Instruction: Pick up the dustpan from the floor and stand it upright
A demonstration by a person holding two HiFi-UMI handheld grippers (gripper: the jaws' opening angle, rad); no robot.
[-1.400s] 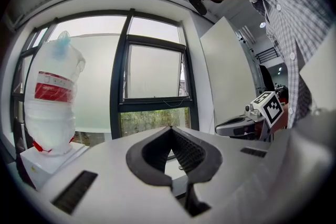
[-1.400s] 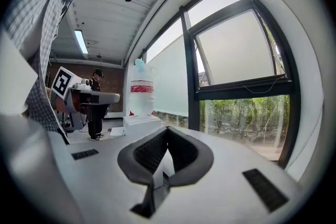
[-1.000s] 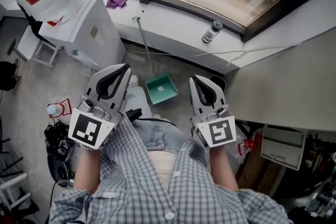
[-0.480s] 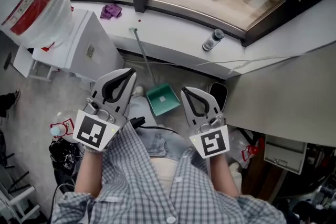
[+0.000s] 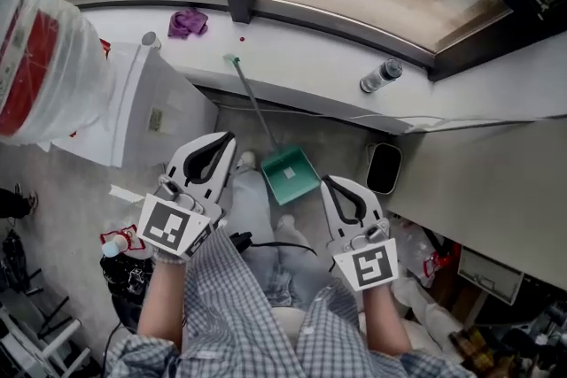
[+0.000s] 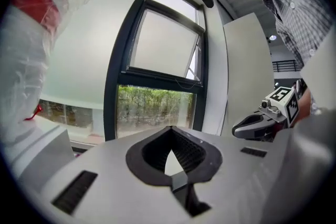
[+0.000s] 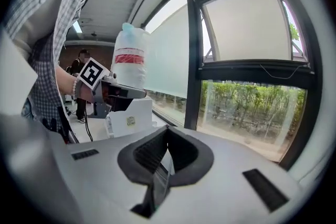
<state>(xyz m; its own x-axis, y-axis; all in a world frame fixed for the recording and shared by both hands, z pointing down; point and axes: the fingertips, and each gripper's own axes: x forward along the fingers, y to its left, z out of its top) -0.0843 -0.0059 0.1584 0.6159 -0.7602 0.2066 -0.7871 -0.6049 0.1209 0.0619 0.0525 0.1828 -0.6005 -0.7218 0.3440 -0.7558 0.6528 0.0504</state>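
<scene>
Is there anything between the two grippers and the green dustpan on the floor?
Nothing visible blocks it. The dustpan lies on the floor, between and ahead of the left gripper and right gripper. Only the person's shoe sits beside it, toward the left gripper.

we can read no writing: the red label (image 5: 25, 80) on the water jug (image 5: 49, 22) and the sticker (image 5: 156, 119) on the white dispenser (image 5: 177, 93) stay illegible.

Purple cloth (image 5: 188, 20) lies on the white windowsill (image 5: 301, 49) at 11 o'clock; a plastic bottle (image 5: 381, 75) lies on its side there at 1 o'clock. Water-cooler jug (image 5: 40, 57) at 10 o'clock, black bin (image 5: 384, 168) at 3 o'clock.
</scene>
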